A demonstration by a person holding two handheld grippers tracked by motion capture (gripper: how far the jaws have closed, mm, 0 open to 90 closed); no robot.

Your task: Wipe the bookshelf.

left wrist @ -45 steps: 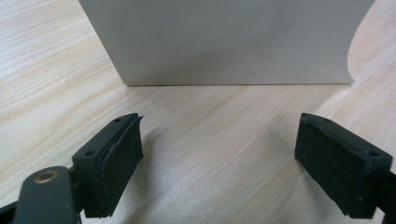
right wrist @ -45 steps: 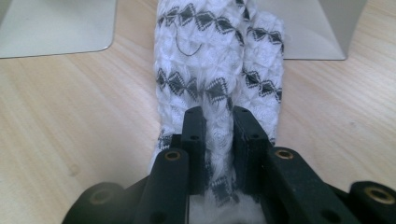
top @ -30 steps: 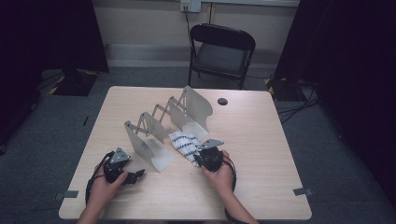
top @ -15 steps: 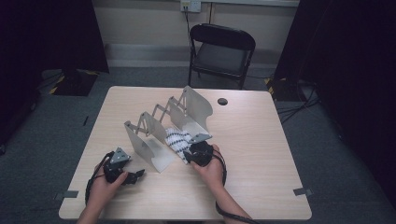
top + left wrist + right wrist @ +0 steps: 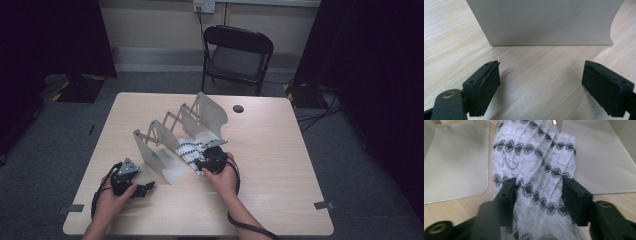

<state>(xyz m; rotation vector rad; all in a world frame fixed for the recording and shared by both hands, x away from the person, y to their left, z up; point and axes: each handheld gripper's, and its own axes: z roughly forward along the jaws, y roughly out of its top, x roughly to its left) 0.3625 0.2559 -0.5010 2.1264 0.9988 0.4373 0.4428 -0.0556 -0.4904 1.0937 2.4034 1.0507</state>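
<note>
- On the pale wood-grain counter (image 5: 280, 165), the high view gives the whole layout: a white metal accordion-style rack with upright divider plates (image 5: 175, 137) runs diagonally from near-left to far-right, and behind the counter there's a black folding chair (image 5: 237, 55).
- Same view shows the right gripper (image 5: 200, 162) pushed up to the rack's open side with the white knitted cloth with black diamond bands (image 5: 189, 150) in front of it, sitting in a slot between two plates.
- The right gripper view is where you actually get the detail: the cloth (image 5: 536, 177) is a rolled or bunched bundle lying between the two black fingers (image 5: 507, 195), a grey plate on each side of it.
- Those fingers sit at a middling gap and have just been opening; the fabric is between them and brushing both, but I can't tell if they really squeeze it.
- The cloth's long axis runs straight away from that gripper, into the slot, far end pointing toward the rack's back.
- The left gripper (image 5: 145, 189) rests near the counter's front-left; from above you can't judge its gap.
- The left gripper view sorts that out: fingers (image 5: 484, 87) spread wide, nothing between them, bare counter below and the rack's end plate (image 5: 544, 22) just ahead.
</note>
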